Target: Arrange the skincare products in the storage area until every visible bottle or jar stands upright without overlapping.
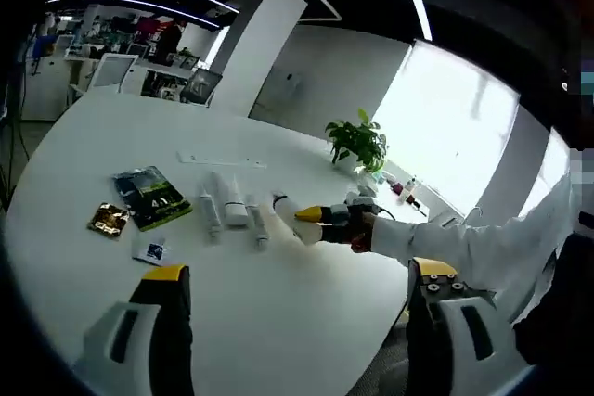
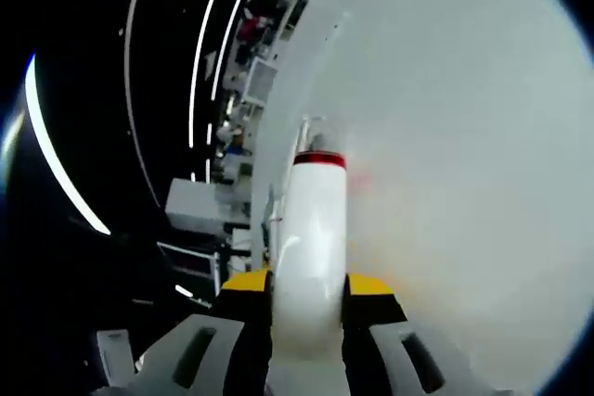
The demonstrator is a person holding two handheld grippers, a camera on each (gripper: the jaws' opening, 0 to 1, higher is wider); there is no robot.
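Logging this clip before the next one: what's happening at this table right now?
A person works at a round white table with a gripper in each hand. The right gripper is shut on a white bottle with a red band near its cap. The left gripper hangs open above the table, holding nothing. Several white tubes lie flat beside a dark booklet and small sachets.
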